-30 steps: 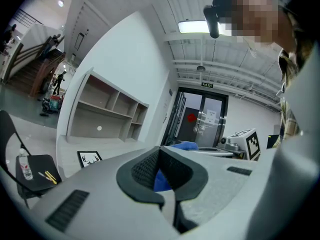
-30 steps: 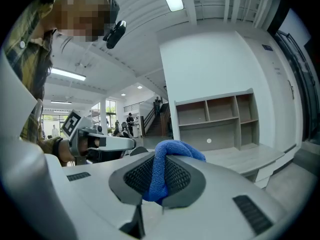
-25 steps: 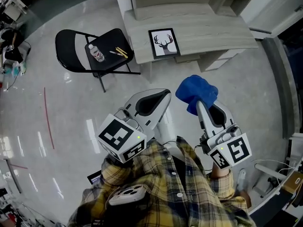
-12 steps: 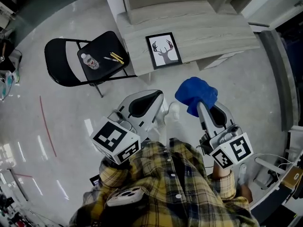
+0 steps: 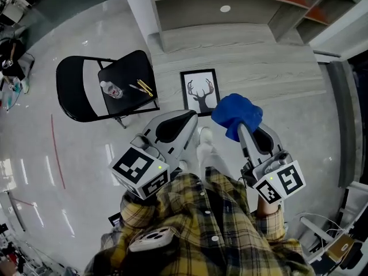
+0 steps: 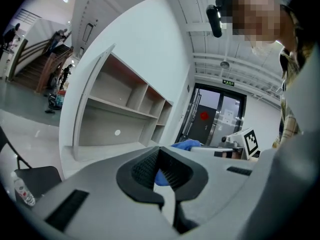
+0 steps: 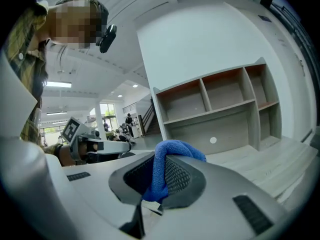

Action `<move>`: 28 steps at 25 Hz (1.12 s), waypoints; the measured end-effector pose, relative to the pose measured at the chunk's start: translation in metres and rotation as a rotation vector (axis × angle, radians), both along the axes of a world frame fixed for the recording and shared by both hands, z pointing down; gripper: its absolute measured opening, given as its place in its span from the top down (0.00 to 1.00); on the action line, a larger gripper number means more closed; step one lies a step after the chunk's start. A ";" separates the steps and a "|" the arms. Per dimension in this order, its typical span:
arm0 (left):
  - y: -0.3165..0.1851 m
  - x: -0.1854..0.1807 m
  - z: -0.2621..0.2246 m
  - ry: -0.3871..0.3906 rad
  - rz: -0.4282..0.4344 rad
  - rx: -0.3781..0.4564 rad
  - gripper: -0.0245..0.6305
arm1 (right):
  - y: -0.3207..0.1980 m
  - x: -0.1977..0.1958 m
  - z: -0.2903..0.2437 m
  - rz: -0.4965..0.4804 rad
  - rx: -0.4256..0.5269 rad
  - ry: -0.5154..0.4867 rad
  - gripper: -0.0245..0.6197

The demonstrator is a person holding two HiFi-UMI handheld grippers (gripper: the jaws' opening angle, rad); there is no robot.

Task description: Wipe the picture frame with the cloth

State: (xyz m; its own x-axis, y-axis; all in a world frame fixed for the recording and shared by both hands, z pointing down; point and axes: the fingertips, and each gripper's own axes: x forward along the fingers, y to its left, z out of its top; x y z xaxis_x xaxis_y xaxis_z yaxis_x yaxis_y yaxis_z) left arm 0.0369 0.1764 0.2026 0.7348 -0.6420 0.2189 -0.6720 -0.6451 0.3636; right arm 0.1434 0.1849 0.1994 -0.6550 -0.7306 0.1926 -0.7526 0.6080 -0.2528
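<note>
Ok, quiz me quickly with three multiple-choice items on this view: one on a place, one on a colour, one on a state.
1. Where does the black-framed deer picture lie?
A. on the black folding chair
B. on the pale wooden desk
C. on the grey floor

2. What colour is the bunched microfibre cloth?
A. yellow
B. white
C. blue

3. How does the right gripper stand?
A. shut on the cloth
B. open, with nothing between its jaws
C. shut on the picture

Key:
1 B: the head view shows the picture lying flat on the desk top.
2 C: the cloth shows blue in both the head view and the right gripper view.
3 A: the right gripper view shows the pads pressing the cloth between them.
</note>
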 end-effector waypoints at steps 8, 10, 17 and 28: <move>-0.086 0.021 -0.003 -0.013 -0.101 0.009 0.96 | -0.092 0.023 -0.003 -0.109 0.019 0.012 0.89; -0.098 0.021 0.001 -0.019 -0.117 0.002 0.96 | -0.106 0.025 -0.001 -0.125 0.021 0.014 0.89; -0.148 -0.005 0.021 -0.056 -0.145 -0.043 0.96 | -0.153 0.003 0.016 -0.156 -0.039 0.000 0.89; -0.189 -0.068 0.048 -0.094 0.015 -0.106 0.96 | -0.189 -0.053 0.036 0.029 -0.088 -0.018 0.89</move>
